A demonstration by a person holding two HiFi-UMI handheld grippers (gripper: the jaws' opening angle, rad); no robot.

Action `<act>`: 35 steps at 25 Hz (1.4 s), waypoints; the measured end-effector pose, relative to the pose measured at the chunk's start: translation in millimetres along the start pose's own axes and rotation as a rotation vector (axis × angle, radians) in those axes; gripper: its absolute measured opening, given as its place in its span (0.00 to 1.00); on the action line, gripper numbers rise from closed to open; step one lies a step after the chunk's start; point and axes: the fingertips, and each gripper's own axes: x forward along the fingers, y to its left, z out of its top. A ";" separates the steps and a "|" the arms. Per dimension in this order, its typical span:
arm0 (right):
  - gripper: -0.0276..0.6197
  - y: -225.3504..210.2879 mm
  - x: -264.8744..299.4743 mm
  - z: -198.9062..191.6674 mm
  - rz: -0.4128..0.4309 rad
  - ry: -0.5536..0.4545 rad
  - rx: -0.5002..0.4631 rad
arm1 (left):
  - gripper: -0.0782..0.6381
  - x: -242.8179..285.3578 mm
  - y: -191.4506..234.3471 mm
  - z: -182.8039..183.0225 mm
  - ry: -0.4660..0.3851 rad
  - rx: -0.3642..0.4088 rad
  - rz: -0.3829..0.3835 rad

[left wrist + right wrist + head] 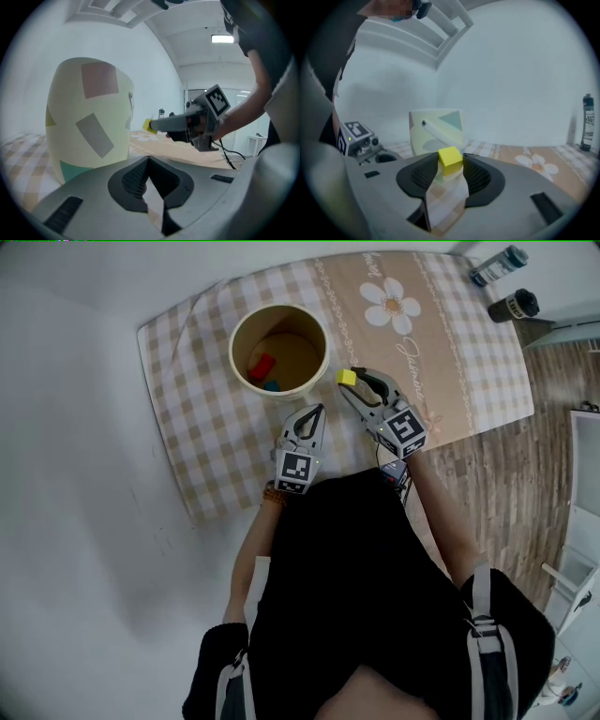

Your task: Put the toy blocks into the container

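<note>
R tool (349,382) pinches the yellow block (346,377) between its jaw tips, over the checked cloth (202,432) on the surface, just beside the container (302,351) rim (not over the opening). L tool (320,411): jaws pressed together, nothing between them, near the container wall. Red block (262,366) and blue block (272,385) lie inside the container.

Matt cloth (206,418); wood-grain floor (525,484); smooth container (325,357).

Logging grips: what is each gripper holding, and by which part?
Right gripper: yellow block, pinched by opposite sides at the tips. Left gripper: nothing, shut.
</note>
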 end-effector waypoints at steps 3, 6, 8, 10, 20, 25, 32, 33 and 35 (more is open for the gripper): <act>0.32 -4.8 -7.9 60.6 -0.003 -0.101 -0.032 | 0.11 0.1 -2.5 -0.1 0.000 -0.004 -0.001; 0.32 -1.8 -5.9 116.8 0.017 -0.178 -0.095 | 0.11 0.7 -1.0 0.7 0.000 -0.001 0.000; 0.32 5.3 -1.7 146.1 0.047 -0.210 -0.110 | 0.11 0.2 -0.5 0.4 0.000 0.000 0.002; 0.32 14.4 7.5 163.7 0.089 -0.210 -0.116 | 0.11 -0.1 -0.2 -0.2 -0.001 -0.001 0.001; 0.32 40.7 46.2 162.9 0.141 -0.122 -0.124 | 0.12 -0.1 -0.6 0.5 0.000 -0.003 -0.001; 0.32 41.9 45.3 165.4 0.143 -0.126 -0.123 | 0.12 -0.5 0.4 0.1 -0.001 0.000 0.001; 0.32 34.0 38.9 165.8 0.117 -0.146 -0.106 | 0.12 -0.7 -0.6 0.0 0.000 -0.001 0.000; 0.32 32.1 37.4 166.2 0.111 -0.147 -0.109 | 0.12 -0.6 -0.6 0.0 0.000 -0.001 0.000; 0.32 26.8 32.7 165.8 0.100 -0.152 -0.106 | 0.12 -0.2 -0.7 0.2 0.000 -0.001 0.000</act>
